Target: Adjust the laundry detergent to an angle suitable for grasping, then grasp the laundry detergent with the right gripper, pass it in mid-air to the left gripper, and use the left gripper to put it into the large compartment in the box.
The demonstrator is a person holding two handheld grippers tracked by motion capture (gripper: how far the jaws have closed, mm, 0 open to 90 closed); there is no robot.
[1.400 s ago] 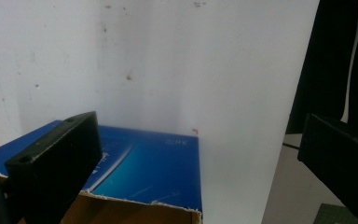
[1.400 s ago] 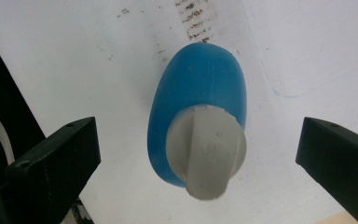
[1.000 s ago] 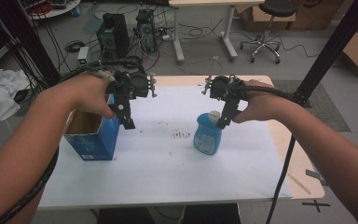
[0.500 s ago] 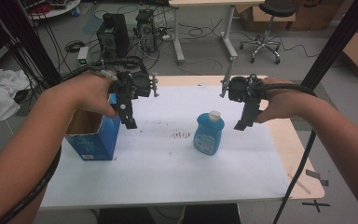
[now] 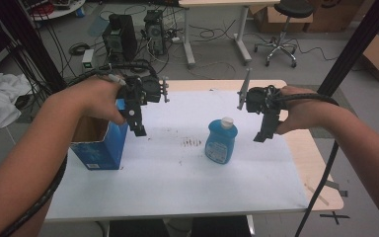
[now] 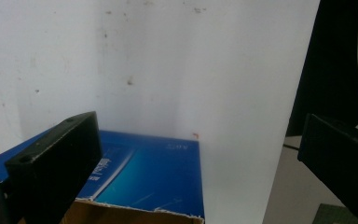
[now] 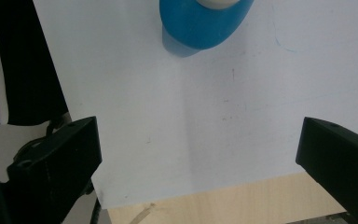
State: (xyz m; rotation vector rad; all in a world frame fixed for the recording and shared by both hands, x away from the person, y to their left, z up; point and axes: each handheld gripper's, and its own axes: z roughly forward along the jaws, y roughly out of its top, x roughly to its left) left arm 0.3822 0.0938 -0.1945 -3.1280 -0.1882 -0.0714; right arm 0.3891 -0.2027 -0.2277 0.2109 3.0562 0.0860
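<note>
A blue bottle with a white cap (image 5: pixel 221 140) stands upright on the white table sheet (image 5: pixel 177 177), and its top (image 7: pixel 204 18) sits at the upper edge of the right gripper view. An open blue carton (image 5: pixel 100 143) stands at the left, and its blue side (image 6: pixel 154 175) fills the lower part of the left gripper view. My left gripper (image 5: pixel 137 127) hangs open just above the carton's right edge, jaws wide apart (image 6: pixel 200 163). My right gripper (image 5: pixel 262 136) is open to the right of the bottle, clear of it, with bare sheet between its jaws (image 7: pixel 200 158).
The wooden table edge (image 5: pixel 306 148) shows at the right and along the back. Small dark marks (image 5: pixel 192 143) dot the sheet between carton and bottle. Computer towers (image 5: pixel 121 42), cables and an office chair (image 5: pixel 276 29) stand on the floor behind the table.
My right gripper let go of the bottle, opened and moved right, away from it. The left gripper stayed over the carton.
</note>
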